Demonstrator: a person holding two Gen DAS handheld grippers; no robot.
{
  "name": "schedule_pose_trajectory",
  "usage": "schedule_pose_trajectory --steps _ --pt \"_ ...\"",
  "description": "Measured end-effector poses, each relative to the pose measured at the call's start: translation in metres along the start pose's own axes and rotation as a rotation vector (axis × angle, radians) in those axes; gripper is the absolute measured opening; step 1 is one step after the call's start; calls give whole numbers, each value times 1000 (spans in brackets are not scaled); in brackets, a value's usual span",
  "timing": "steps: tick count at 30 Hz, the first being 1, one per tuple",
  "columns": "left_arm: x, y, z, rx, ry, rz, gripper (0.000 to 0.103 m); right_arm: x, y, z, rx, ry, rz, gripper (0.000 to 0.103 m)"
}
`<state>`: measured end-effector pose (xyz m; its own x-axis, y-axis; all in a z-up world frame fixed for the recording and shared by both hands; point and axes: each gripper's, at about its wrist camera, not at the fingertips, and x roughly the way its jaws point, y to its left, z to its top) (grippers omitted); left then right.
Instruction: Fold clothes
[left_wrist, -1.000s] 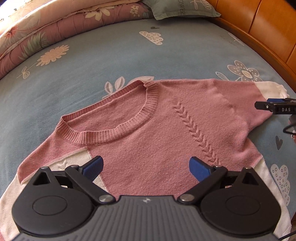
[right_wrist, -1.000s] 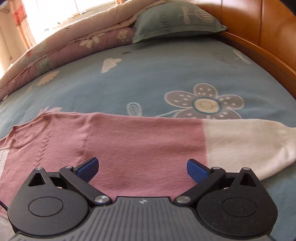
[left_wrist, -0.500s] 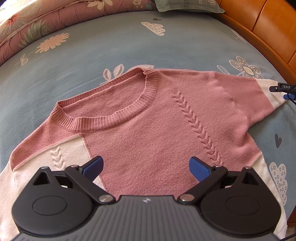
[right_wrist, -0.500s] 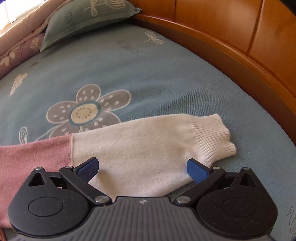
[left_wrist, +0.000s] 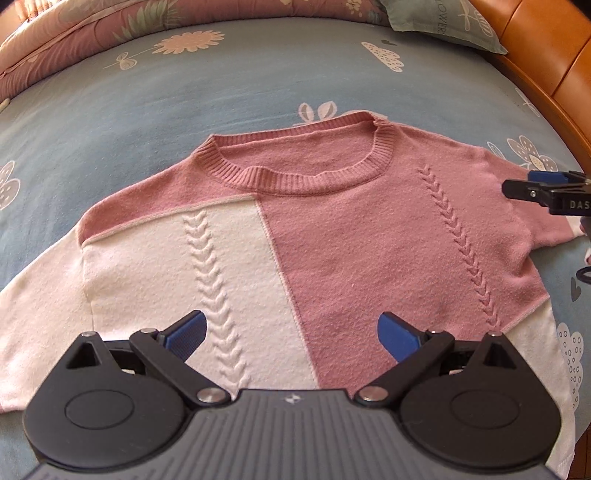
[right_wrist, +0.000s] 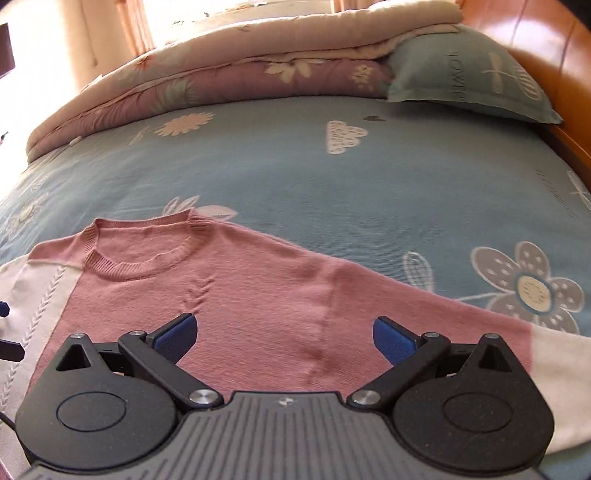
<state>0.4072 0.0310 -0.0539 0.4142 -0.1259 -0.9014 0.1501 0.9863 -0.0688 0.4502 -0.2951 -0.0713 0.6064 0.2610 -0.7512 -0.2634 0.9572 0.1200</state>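
Basically flat sweater (left_wrist: 332, 236) on bed (left_wrist: 184, 96); left gripper (left_wrist: 291, 334) and right gripper (right_wrist: 284, 332) fingers wide open, holding nothing.

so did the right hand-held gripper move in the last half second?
Yes. The right hand-held gripper swung left along the sweater, from over the white cuff by the wooden bed frame to the pink shoulder.
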Motion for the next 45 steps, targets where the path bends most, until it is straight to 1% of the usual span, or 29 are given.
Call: schedule_pose_trajectory --steps 2,5,8,11,15,16,18,19,21,24,26,28,31,33,34,37,40,42,43,45 --pt "-5 8 -7 -22 -4 13 99 4 15 -1 -31 31 12 103" --pt "-14 22 -14 -53 -32 23 99 9 38 -3 -77 78 31 103" --pt "-14 39 -19 -94 -48 26 99 15 61 -5 -123 125 50 103" --pt "-3 50 -24 -116 -47 20 99 21 84 -6 -169 171 69 103" --pt "19 60 -33 -122 -9 9 99 29 110 -33 -205 253 80 103" --pt "23 62 -37 -123 9 6 99 30 116 -39 -222 252 60 103" --pt "19 61 -47 -100 5 -6 99 30 124 -45 -250 238 18 103" --pt "16 61 -50 -97 18 -14 99 31 124 -45 -239 238 9 103" --pt "6 63 -55 -110 18 -41 99 32 121 -43 -206 244 0 103" --pt "-12 72 -47 -102 -64 -57 99 34 121 -43 -195 243 -12 103" --pt "-13 79 -38 -93 -104 -35 99 34 122 -44 -188 234 -24 103" --pt "-2 88 -33 -110 -80 -24 99 33 123 -45 -179 219 -35 103" --pt "13 94 -44 -114 -20 -30 99 34 123 -45 -166 208 -48 103" --pt "10 91 -48 -67 -23 -32 99 34 124 -45 -164 210 -51 103" --pt "7 92 -47 -60 -29 -38 99 34 124 -44 -163 211 -52 103" --pt "-3 103 -41 -113 -73 -56 99 35 124 -44 -160 214 -56 103" --pt "11 118 -42 -192 -14 -57 99 36 126 -44 -149 211 -70 103" --pt "9 124 -43 -213 -28 -73 99 36 126 -43 -145 218 -78 103" --pt "7 132 -45 -237 -36 -67 99 36 127 -42 -144 221 -82 103" --pt "3 149 -50 -297 -52 -43 99 37 128 -37 -140 256 -84 103"
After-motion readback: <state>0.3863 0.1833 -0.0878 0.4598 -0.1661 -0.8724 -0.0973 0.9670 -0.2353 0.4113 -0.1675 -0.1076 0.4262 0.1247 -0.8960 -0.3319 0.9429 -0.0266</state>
